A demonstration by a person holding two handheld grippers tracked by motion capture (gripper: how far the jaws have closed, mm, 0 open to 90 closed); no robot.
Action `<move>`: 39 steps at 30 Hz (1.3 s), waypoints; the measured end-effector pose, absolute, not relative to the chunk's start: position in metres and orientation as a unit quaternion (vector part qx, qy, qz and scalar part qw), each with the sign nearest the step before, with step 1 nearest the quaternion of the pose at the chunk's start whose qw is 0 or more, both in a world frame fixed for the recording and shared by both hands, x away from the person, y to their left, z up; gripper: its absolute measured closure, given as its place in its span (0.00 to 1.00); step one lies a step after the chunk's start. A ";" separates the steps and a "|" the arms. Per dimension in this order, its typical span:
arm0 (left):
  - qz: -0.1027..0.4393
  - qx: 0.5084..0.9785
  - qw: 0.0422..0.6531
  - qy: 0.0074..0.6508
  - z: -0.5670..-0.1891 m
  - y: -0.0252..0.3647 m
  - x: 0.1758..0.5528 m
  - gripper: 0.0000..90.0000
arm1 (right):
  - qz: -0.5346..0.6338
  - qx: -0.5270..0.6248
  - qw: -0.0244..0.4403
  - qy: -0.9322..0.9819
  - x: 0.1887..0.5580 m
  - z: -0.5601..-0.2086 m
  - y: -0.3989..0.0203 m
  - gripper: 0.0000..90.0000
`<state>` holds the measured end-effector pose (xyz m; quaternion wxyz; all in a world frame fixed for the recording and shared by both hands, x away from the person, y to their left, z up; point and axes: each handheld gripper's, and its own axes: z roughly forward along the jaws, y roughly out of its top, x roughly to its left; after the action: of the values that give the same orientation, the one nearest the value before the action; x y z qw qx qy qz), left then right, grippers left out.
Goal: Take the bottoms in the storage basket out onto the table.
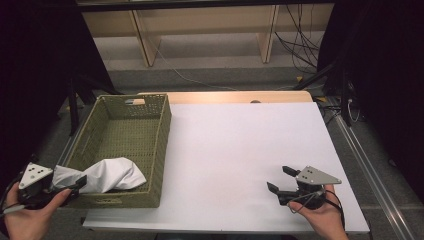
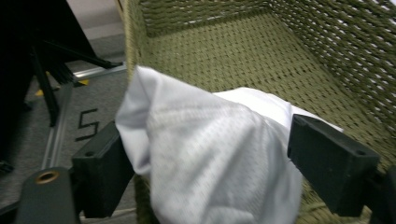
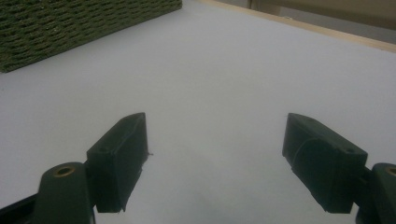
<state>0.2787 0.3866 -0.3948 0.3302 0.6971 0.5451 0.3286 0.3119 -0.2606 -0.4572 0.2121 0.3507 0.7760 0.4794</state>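
Your left hand [image 1: 25, 212] sits at the near left corner of the scene, just outside the near left corner of the basket [image 1: 162, 145], and it points the left gripper [image 1: 67, 186] to the right, toward the basket. Your forearm comes in from the near edge. The jaws of this gripper stand fairly wide, and the white cloth [image 1: 107, 174] bulges between them. In the left gripper view the cloth [image 2: 210, 158] touches the left jaw and reaches the right jaw too, but I cannot tell if the pads really press on it.

The cloth lies mostly inside the basket, at its near end. One part of it hangs over the near left wall toward your gripper. The rest of the basket floor, toward the far end, is bare.

Your right hand [image 1: 320, 217] rests at the near right part of the white table [image 1: 240, 135], well apart from the basket. It holds the right gripper [image 1: 281, 179] low, pointing left and a little far. Its jaws are wide open with nothing between them; in the right gripper view you see only the table surface [image 3: 215, 93] in the gap.
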 end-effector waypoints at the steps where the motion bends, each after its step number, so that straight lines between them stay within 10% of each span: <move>1: 0.335 0.700 0.323 0.542 -0.395 0.385 0.279 0.23 | 0.480 0.351 0.212 0.776 0.312 -0.457 -0.260 0.26; 21: 0.325 0.744 0.271 0.517 -0.400 0.370 0.283 0.85 | 0.485 0.356 0.209 0.771 0.313 -0.456 -0.263 0.26; 39: 0.354 0.688 0.372 0.512 -0.369 0.362 0.284 0.89 | 0.491 0.361 0.208 0.766 0.314 -0.455 -0.264 0.26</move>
<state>0.2840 0.3616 -0.3690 0.3718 0.6884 0.5121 0.3544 0.3137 -0.2643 -0.4551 0.2075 0.3606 0.7655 0.4908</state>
